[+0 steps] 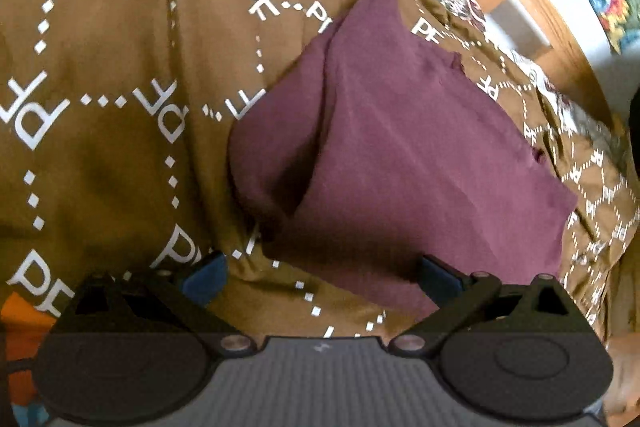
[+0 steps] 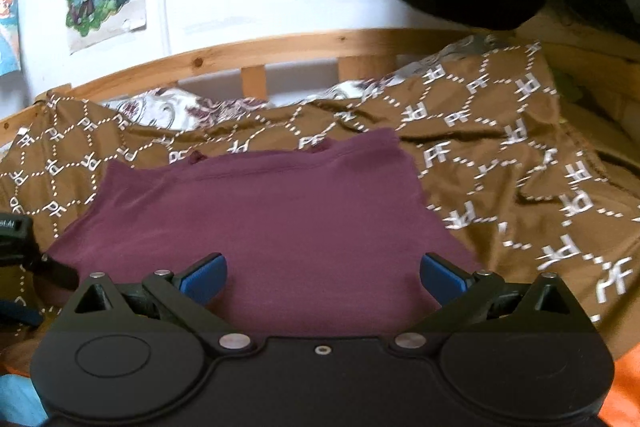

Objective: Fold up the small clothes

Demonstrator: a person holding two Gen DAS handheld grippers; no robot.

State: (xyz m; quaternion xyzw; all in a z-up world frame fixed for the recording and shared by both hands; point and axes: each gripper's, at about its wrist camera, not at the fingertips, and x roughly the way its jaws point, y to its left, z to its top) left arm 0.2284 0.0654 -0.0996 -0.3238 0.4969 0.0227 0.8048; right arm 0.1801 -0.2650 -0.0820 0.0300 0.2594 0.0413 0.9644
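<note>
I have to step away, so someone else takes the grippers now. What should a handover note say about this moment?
Left gripper: open, empty, over the garment's near edge.
Right gripper: open, empty, fingers either side of the cloth's near part.
Maroon garment: lies on the brown PF-patterned bedspread, mostly flat, with one side lapped over in a fold.
Done: looks partly folded.
Left: probably further folds, then tidy; the left side is still bunched.

The brown blanket [image 1: 100, 147] carries a repeating white monogram, "PF", set inside dotted hexagon outlines. The letters read at many angles, some upside down, across both views. A few white characters stand on the black part at the left edge of the right wrist view; they are too small to read.
</note>
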